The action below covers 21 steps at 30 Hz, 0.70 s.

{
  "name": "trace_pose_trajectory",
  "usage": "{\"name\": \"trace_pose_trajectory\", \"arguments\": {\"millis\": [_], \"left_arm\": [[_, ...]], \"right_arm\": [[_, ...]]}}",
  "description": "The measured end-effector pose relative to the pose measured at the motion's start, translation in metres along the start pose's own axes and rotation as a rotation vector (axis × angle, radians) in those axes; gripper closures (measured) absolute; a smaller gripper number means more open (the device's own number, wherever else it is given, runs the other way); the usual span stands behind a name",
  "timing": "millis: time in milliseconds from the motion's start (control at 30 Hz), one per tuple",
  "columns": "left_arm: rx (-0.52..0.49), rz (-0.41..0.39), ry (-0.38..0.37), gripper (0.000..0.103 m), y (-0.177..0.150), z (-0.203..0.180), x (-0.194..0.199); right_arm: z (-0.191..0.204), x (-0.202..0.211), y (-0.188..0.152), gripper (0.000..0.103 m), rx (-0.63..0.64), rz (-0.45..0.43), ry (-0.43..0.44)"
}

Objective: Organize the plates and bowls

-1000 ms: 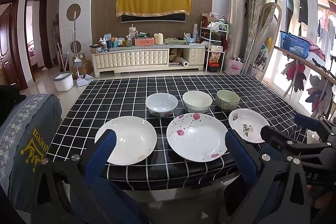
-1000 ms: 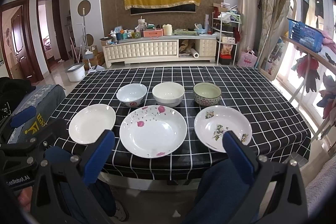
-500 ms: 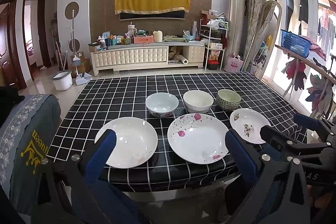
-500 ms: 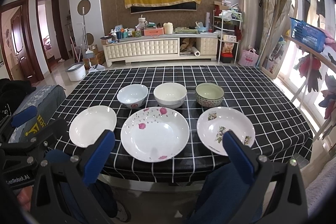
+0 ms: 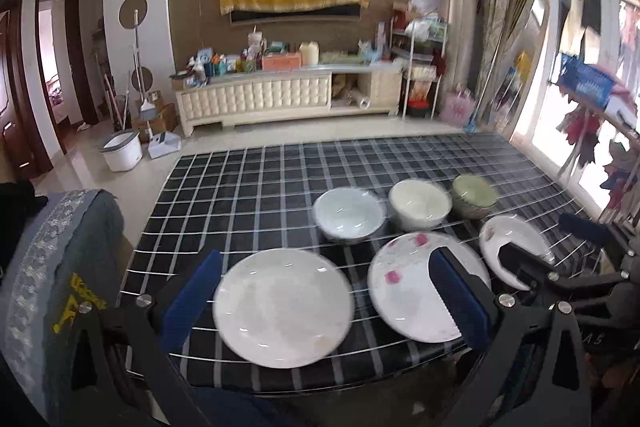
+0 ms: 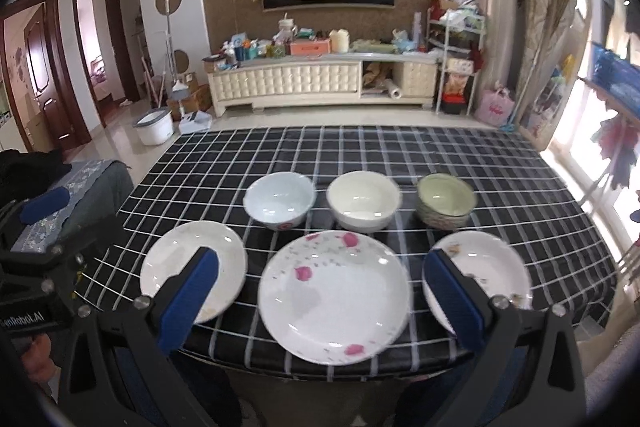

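Counting three plates point(image 6: 333, 295); three bowls point(image 6: 363, 200)

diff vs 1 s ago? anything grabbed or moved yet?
Both grippers have come forward and down toward the near table edge. The left gripper now frames the plain white plate; the right gripper frames the pink-flowered plate. Nothing is grabbed: both pairs of jaws are open as before. The three plates and three bowls sit where they were on the checked tablecloth.
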<state>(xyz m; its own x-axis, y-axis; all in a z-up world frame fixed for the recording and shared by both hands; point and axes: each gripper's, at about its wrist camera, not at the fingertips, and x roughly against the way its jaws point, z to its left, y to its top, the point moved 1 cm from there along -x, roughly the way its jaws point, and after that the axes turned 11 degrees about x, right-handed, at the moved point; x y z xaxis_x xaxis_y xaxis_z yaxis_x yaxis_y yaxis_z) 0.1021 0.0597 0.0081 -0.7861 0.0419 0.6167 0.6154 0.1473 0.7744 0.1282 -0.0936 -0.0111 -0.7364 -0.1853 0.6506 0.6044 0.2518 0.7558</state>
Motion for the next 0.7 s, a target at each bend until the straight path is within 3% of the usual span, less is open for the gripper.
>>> {"name": "trace_pose_trajectory", "arguments": {"millis": [100,300,533,700], "left_arm": [[0.002,0.045,0.014,0.0,0.009,0.019,-0.016],[0.011,0.108,0.045,0.0,0.016,0.052,-0.047],[0.049,0.169,0.06,0.0,0.016,0.087,-0.077],[0.062,0.21,0.066,0.001,0.01,0.105,-0.093]], "right_arm": [[0.007,-0.018,0.012,0.0,-0.014,0.014,0.057],[0.031,-0.05,0.033,0.0,0.036,0.043,0.088],[0.059,-0.088,0.037,0.001,0.063,0.132,0.143],[0.067,-0.111,0.034,0.011,0.038,0.196,0.228]]}}
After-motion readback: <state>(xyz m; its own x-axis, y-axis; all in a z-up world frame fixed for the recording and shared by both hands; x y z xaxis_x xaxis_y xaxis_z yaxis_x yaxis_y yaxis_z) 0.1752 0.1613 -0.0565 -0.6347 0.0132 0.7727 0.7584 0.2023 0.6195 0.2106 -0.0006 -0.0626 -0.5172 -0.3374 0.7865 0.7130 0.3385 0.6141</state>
